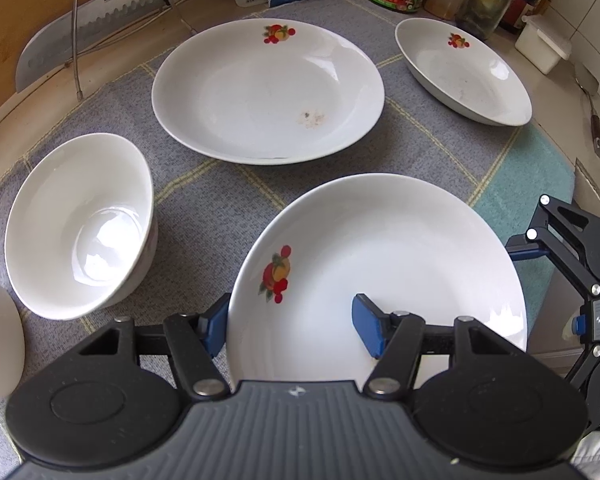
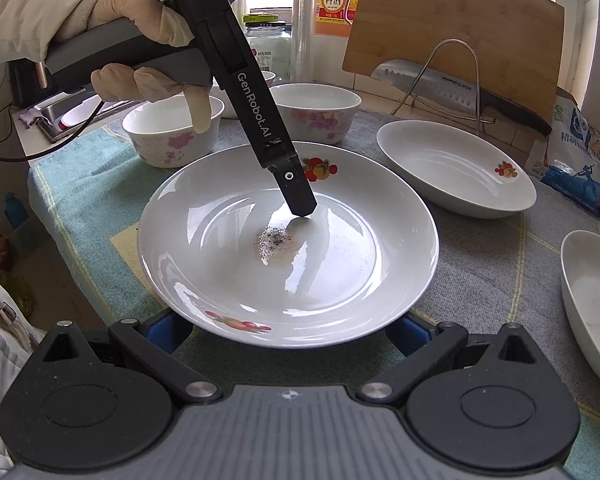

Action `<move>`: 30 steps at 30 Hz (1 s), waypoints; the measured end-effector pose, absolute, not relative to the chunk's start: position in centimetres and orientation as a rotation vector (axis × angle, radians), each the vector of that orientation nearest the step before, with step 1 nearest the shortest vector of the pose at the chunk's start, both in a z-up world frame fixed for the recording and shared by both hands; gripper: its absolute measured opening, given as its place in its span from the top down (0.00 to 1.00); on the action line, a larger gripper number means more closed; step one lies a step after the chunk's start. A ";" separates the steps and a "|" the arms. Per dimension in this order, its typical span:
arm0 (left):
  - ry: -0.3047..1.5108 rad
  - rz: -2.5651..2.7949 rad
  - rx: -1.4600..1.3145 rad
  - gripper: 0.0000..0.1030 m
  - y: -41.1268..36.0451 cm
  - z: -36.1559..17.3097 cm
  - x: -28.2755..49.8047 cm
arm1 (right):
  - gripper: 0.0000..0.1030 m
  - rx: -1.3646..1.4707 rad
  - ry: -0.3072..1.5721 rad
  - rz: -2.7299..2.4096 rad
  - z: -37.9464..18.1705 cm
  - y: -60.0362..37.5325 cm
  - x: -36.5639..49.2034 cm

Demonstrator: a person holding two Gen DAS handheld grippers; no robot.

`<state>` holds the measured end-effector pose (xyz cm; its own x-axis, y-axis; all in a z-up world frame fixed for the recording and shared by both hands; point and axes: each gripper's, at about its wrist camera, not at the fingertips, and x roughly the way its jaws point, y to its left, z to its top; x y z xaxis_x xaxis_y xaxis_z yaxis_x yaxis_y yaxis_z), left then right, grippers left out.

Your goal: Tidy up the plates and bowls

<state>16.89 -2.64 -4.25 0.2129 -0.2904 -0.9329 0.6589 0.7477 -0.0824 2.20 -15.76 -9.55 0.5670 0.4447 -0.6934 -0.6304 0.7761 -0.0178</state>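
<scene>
Left gripper (image 1: 290, 326): jaws wide, straddling the near rim of the white round ceramic plate with a fruit print (image 1: 380, 248). One blue pad sits outside the rim and the other over the plate's inside. In the right wrist view one finger points steeply down onto the plate's well.
Left hand (image 2: 140, 12): in a pale glove, wrapped around the gripper's grey handle.
Right gripper (image 2: 290, 332): jaws wide, a blue pad showing low on either side of the same plate's near rim. I cannot tell whether they touch it.
Plate surface: a greyish speckled stain (image 2: 276, 242) lies at the centre, just beside the left gripper's finger.
Other plates: a second white fruit-print plate (image 1: 268, 92) with a brownish spot sits beyond the first. A third white fruit-print plate (image 1: 464, 70) lies at the far right, apart from it.
Bowls: a plain-looking white bowl (image 1: 80, 228) stands left of the plates. From the right wrist, two white bowls with pink flowers (image 2: 172, 132) stand side by side.
Base: all rest on a grey and teal checked cloth (image 1: 204, 200) over the counter.
Background: a steel cleaver (image 2: 452, 88) rests in a wire rack against a wooden cutting board (image 2: 456, 20).
</scene>
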 end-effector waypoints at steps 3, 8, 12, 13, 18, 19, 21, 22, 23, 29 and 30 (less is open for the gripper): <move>1.181 -0.679 0.367 0.40 -3.0 -3.9 16.9 | 0.00 -0.275 0.728 0.647 -9.2 -16.2 2.3; 1.171 -0.676 0.365 0.40 -3.9 -3.0 17.0 | 0.00 -0.282 0.723 0.657 -8.4 -17.2 2.6; 1.160 -0.671 0.362 0.40 -5.2 -2.3 17.0 | 0.00 -0.283 0.718 0.670 -7.8 -18.5 2.9; 1.158 -0.669 0.359 0.40 -5.5 -2.1 17.0 | 0.00 -0.287 0.718 0.672 -7.7 -18.8 3.0; 1.144 -0.665 0.361 0.40 -7.3 -1.3 17.1 | 0.00 -0.300 0.707 0.681 -6.9 -20.9 3.3; 1.140 -0.666 0.363 0.40 -7.9 -1.1 17.2 | 0.00 -0.300 0.706 0.682 -6.8 -21.4 3.3; 1.135 -0.664 0.364 0.40 -8.9 -0.8 17.2 | 0.00 -0.299 0.704 0.683 -6.5 -22.3 3.5; 1.132 -0.665 0.365 0.40 -9.4 -0.7 17.3 | 0.00 -0.300 0.701 0.683 -6.4 -22.7 3.6; 1.129 -0.665 0.365 0.40 -9.8 -0.6 17.4 | 0.00 -0.300 0.699 0.682 -6.2 -23.2 3.7; 1.112 -0.679 0.371 0.40 -12.8 -0.2 18.2 | 0.00 -0.297 0.682 0.661 -5.6 -26.3 4.1; 1.107 -0.686 0.376 0.40 -13.4 -0.2 18.4 | 0.00 -0.297 0.680 0.654 -5.5 -26.8 4.1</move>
<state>18.43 -13.41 -0.15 0.2740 -0.3157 -0.9084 0.6725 0.7382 -0.0537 4.12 -26.76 -5.54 0.5899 0.4592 -0.6642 -0.6452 0.7626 -0.0458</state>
